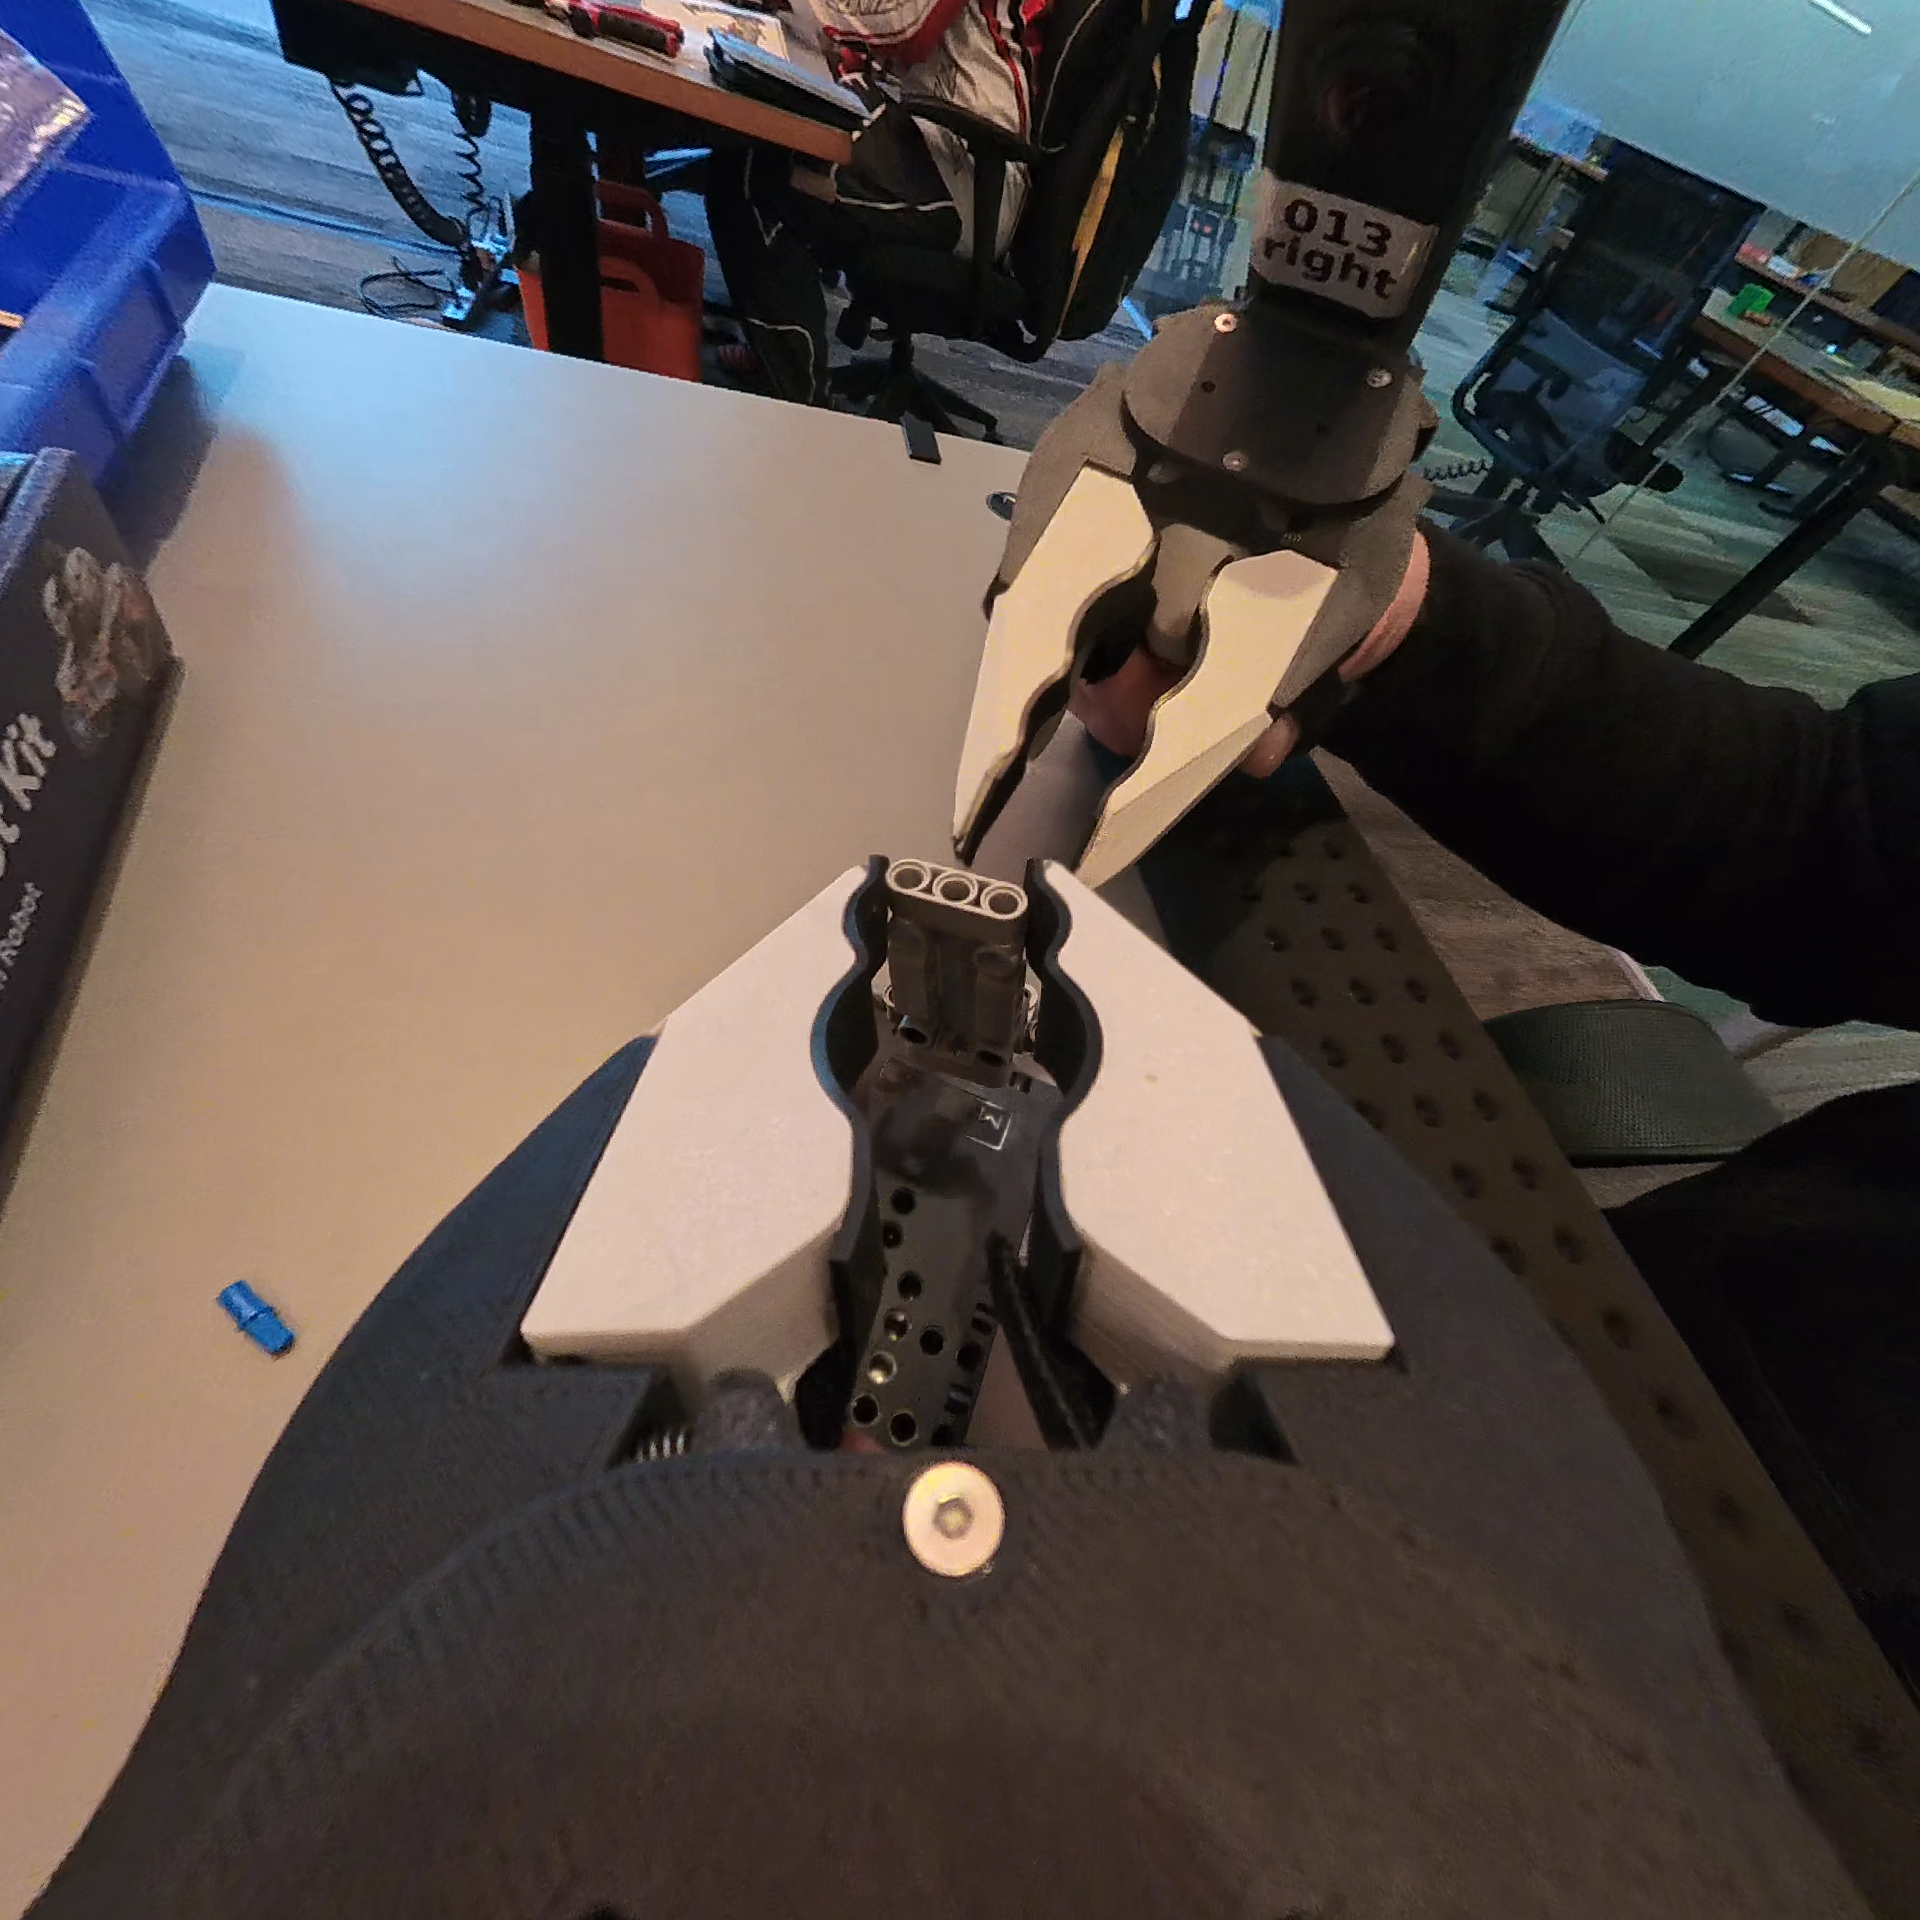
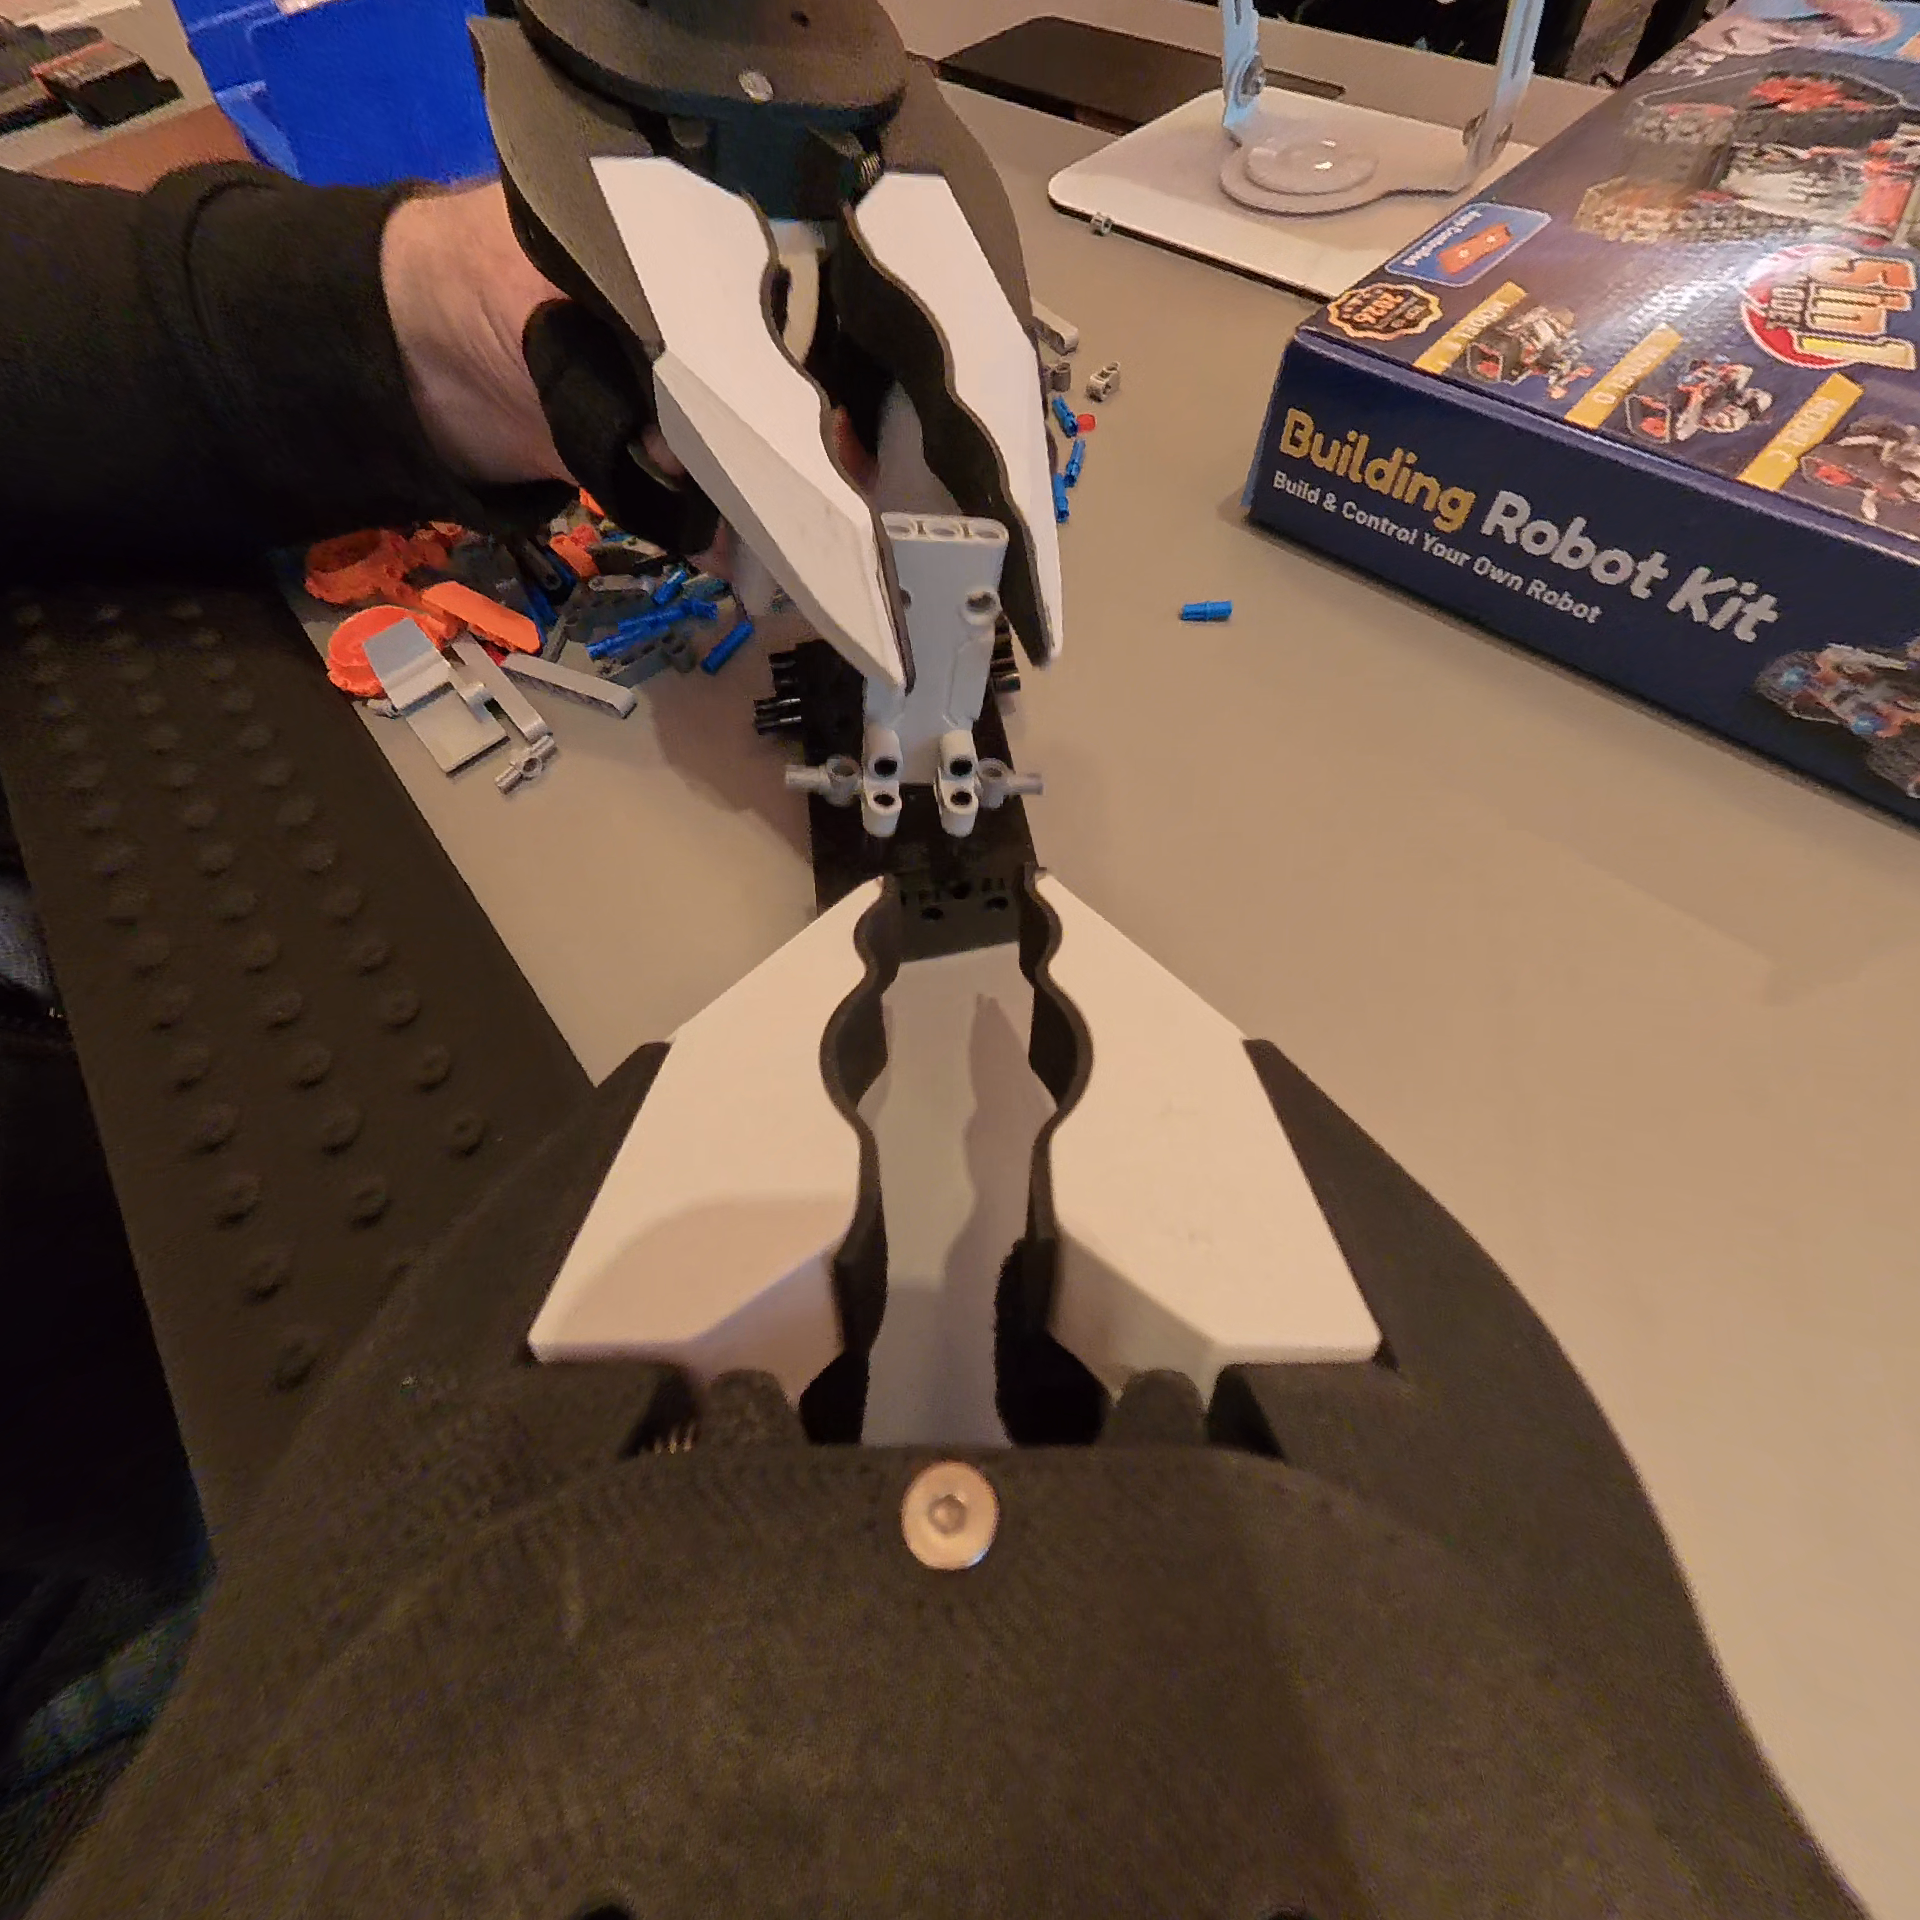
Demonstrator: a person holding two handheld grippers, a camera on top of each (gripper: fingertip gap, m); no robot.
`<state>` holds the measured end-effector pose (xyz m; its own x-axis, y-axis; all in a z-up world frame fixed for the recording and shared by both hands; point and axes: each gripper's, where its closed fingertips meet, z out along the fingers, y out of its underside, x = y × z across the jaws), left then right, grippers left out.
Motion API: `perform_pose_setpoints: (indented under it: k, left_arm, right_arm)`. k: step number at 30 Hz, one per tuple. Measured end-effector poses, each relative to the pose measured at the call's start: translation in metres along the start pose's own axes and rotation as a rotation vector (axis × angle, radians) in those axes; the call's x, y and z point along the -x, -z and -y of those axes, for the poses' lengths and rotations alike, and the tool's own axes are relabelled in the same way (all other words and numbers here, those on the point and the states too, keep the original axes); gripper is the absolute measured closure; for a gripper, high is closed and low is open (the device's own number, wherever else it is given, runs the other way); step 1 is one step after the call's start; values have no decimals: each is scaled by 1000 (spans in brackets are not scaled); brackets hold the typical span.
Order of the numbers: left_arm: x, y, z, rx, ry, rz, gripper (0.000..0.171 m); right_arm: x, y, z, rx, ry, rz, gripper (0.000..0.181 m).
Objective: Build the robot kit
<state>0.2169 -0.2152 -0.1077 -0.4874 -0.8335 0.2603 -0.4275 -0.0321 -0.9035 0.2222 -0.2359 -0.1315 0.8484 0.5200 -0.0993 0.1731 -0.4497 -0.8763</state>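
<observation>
My left gripper [image 1: 956, 883] is shut on a light grey block [image 1: 956, 935] with three round holes in its end. It holds the block tilted over a black perforated block [image 1: 904, 1247] on the grey table. The right wrist view shows the left gripper [image 2: 971, 665] coming down from above with the grey block [image 2: 940, 613], whose lower lugs touch the black block [image 2: 935, 842]. My right gripper [image 2: 956, 894] has its tips at the black block's near end and looks clamped on it. It also shows in the left wrist view [image 1: 1029, 857], just beyond the left fingertips.
A dark blue kit box [image 2: 1610, 416] lies at the right. A pile of orange, grey and blue loose parts [image 2: 520, 623] lies at the left, beside a black dotted mat [image 2: 208, 883]. A single blue pin [image 2: 1205, 611], a white stand [image 2: 1278, 177] and a blue bin [image 2: 353, 94] are farther back. Both grippers' tips are close together, under 4 cm apart.
</observation>
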Motion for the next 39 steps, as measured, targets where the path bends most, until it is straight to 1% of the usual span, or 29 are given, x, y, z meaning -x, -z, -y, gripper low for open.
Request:
perform_pose_setpoints:
  k: [4, 10, 18, 20, 31, 39]
  left_arm:
    - [-2, -6, -6, 29, -20, -8, 148]
    - [1, -7, -14, 52, -22, -4, 148]
    - [3, -9, -16, 52, -27, 2, 147]
    - [3, -10, -16, 52, -32, 2, 148]
    - [4, -9, -16, 48, -51, 8, 148]
    - [0, -10, -16, 32, -62, -12, 148]
  right_arm:
    - [-1, -10, -2, 21, 13, 9, 162]
    - [-2, -23, -2, 32, 24, 32, 170]
    - [1, -34, -6, 66, 35, 64, 171]
    - [1, -34, -7, 73, 42, 68, 181]
    - [2, -36, -7, 67, 28, 106, 181]
    - [6, -37, -8, 74, 118, 93, 181]
